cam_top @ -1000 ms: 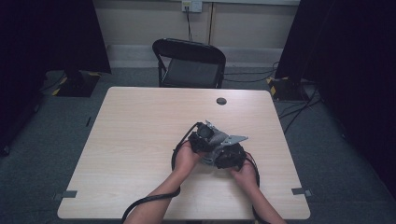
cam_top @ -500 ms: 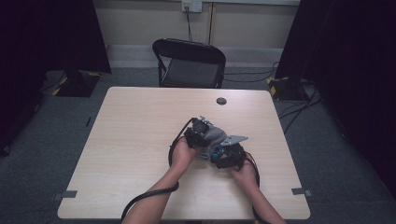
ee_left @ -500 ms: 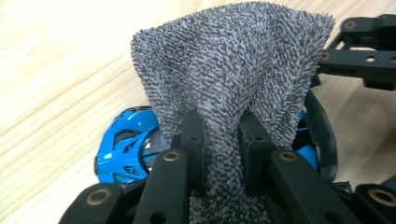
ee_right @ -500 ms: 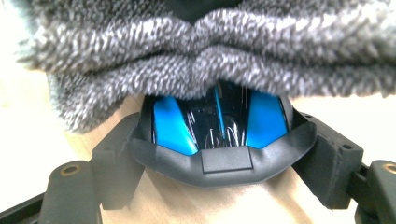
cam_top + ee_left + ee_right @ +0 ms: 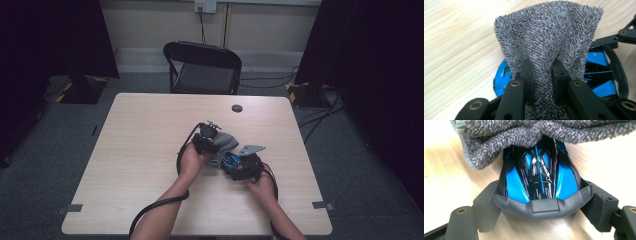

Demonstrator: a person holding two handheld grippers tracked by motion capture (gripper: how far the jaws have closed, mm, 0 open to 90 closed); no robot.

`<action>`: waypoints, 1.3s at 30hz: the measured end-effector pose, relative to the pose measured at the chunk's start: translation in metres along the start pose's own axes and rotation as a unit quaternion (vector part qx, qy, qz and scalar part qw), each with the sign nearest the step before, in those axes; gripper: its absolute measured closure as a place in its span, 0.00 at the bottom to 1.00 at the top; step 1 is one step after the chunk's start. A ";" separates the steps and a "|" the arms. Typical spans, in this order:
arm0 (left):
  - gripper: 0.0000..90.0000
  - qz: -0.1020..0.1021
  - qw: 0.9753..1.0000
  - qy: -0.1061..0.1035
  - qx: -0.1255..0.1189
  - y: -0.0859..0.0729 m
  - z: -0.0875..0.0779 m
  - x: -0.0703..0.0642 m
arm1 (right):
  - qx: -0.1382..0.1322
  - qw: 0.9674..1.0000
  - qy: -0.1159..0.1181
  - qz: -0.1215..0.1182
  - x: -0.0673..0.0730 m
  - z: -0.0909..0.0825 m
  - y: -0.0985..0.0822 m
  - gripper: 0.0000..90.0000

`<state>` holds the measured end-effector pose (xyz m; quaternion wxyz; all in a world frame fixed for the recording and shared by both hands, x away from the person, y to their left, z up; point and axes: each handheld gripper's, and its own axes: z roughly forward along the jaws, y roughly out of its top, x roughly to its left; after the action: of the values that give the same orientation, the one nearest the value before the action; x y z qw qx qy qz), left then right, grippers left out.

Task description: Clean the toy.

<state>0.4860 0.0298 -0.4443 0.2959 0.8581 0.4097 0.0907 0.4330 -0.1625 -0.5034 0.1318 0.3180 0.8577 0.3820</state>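
Note:
A blue and black toy car [image 5: 537,176] rests on the wooden table [image 5: 125,150], and my right gripper [image 5: 544,202] is shut on its two sides. A grey terry cloth [image 5: 549,40] drapes over the far half of the car. My left gripper [image 5: 541,75] is shut on a pinched fold of that cloth, just above the blue car [image 5: 501,77]. In the high view both hands meet at the table's middle right, the left gripper [image 5: 206,142] beside the cloth [image 5: 225,142] and the right gripper [image 5: 242,167] at the car [image 5: 231,161].
A small dark round disc [image 5: 237,108] lies near the table's far edge. A black folding chair [image 5: 202,67] stands behind the table. Cables trail from both grippers off the near edge. Bare wood lies to the left.
The left hand has drawn the cloth a little leftward and away across the car. The right hand and the car have stayed where they were.

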 end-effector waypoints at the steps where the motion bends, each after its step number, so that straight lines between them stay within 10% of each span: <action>1: 0.84 0.000 1.000 0.000 0.001 0.000 0.000 0.001 | 0.000 1.000 0.000 0.000 0.000 0.000 0.000 0.26; 39: 0.83 -0.054 0.998 0.015 0.005 -0.008 0.007 0.043 | 0.000 1.000 0.000 0.000 0.000 0.000 0.000 0.26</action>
<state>0.5117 0.0627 -0.4584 0.2902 0.8348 0.4599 0.0857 0.4330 -0.1624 -0.5033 0.1316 0.3181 0.8576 0.3821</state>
